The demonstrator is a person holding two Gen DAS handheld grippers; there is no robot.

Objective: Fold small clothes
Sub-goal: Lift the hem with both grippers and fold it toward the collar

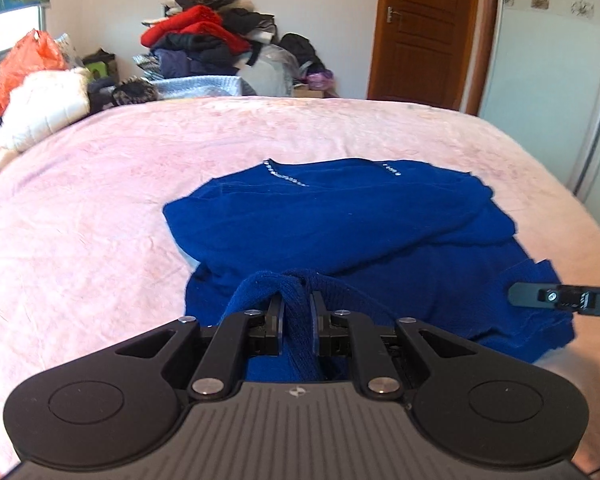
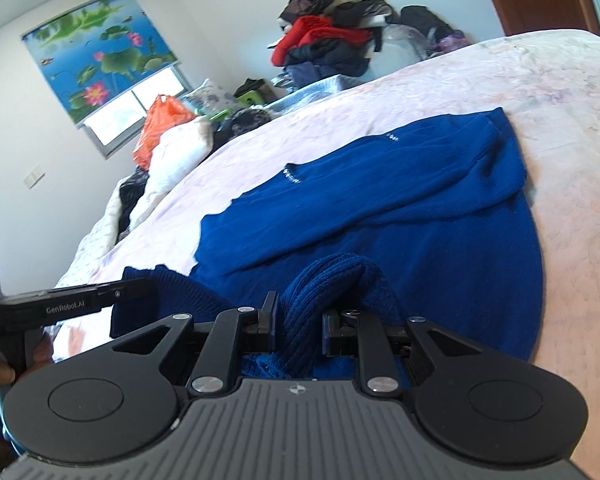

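Pink bedspread carries blue sweater, sleeves already folded in; left gripper and right gripper each clamp bunched hem, bottom-to-collar fold remaining

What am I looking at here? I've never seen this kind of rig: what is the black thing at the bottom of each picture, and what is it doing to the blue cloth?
There is no robot. A person holds a two-finger gripper in each hand, each carrying a forward-looking fisheye camera. One picture comes from the left gripper, the other from the right gripper. A blue sweater lies spread on a pink bedspread. Each gripper is shut on a bunched fold of the sweater's near edge, pinched between its fingers. Each gripper also shows at the edge of the other's picture. A clothes pile sits behind the bed.
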